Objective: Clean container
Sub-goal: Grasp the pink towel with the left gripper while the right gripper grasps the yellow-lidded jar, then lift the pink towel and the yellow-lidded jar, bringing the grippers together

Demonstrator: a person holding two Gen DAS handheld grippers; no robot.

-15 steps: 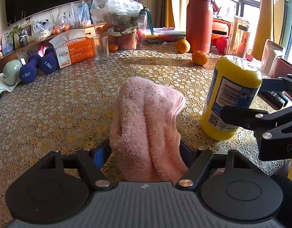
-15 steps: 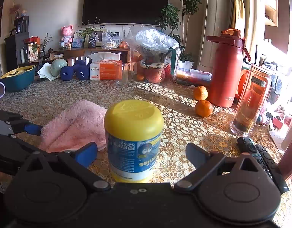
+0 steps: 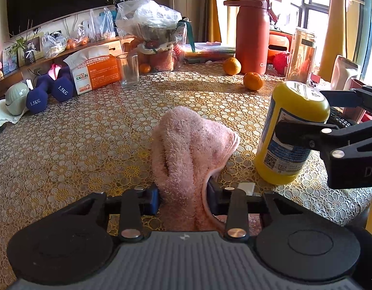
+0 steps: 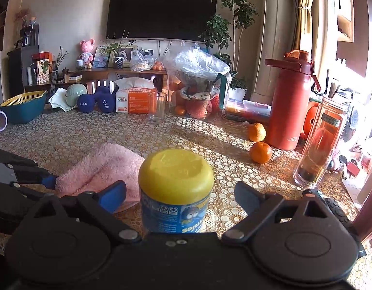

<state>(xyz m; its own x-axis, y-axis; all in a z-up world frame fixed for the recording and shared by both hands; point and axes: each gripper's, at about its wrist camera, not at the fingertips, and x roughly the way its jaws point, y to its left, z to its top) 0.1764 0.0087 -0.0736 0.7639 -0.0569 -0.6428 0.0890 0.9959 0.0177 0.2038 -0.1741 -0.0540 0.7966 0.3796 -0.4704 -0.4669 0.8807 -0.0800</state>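
Observation:
A pink fluffy towel (image 3: 186,145) lies bunched on the lace tablecloth, its near end pinched in my left gripper (image 3: 183,194), which is shut on it. To its right stands a yellow container (image 3: 289,133) with a blue label; the label reads upside down in the right wrist view. My right gripper (image 4: 179,194) is open, one finger on each side of the container (image 4: 176,176) without touching it. The same gripper (image 3: 302,112) shows at the right edge of the left wrist view. The towel (image 4: 101,166) and the left gripper (image 4: 49,181) sit to the left in the right wrist view.
Behind stand a red flask (image 4: 291,111), two oranges (image 4: 260,152), a tall glass bottle (image 4: 318,142), a tumbler (image 3: 129,71), a tissue box (image 3: 96,72), blue dumbbells (image 3: 50,91) and a bagged fruit bowl (image 3: 152,38). A remote (image 4: 331,205) lies at the right.
The left gripper's fingers have come together on the towel, which is now bunched narrower and raised slightly. The right gripper stays open around the container.

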